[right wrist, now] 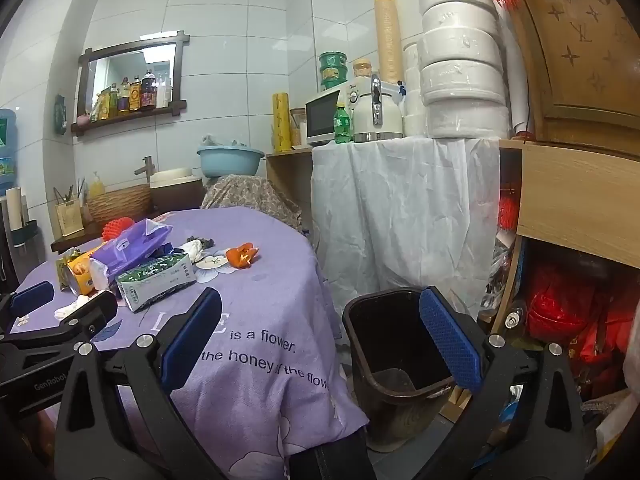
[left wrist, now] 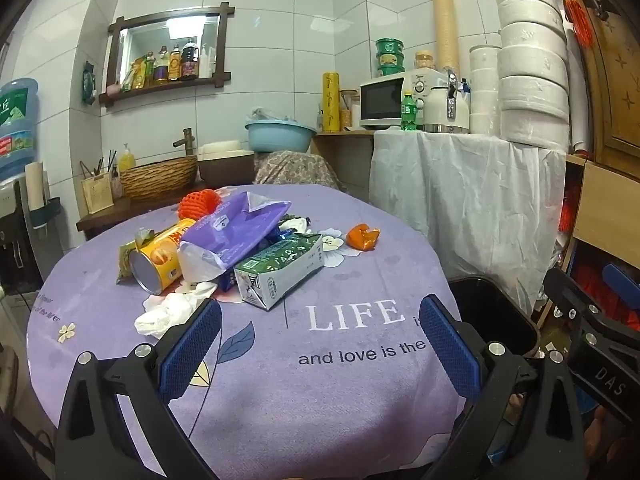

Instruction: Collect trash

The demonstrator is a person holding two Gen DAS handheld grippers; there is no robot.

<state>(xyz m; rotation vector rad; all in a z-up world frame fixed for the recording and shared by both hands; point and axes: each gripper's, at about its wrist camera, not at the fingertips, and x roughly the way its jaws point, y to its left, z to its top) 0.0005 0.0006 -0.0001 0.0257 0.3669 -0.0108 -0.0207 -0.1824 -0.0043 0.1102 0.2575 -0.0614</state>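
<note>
A heap of trash lies on the round table with a purple cloth (left wrist: pixel 280 380): a green and white carton (left wrist: pixel 280 270), a yellow can on its side (left wrist: pixel 160 260), a purple bag (left wrist: pixel 240 228), crumpled white tissue (left wrist: pixel 168 310), orange peel (left wrist: pixel 362 237) and an orange net ball (left wrist: pixel 198 204). A dark bin (right wrist: pixel 394 356) stands on the floor right of the table and looks empty. My left gripper (left wrist: pixel 320 332) is open above the table's near part. My right gripper (right wrist: pixel 320 332) is open near the table's right edge, beside the bin.
A counter draped in white plastic (right wrist: pixel 400 208) stands behind the bin, with a microwave (left wrist: pixel 384 100), a kettle and stacked paper rolls. A wooden cabinet (right wrist: pixel 580 200) with red bags below is at the right. A basket and a blue basin sit behind the table.
</note>
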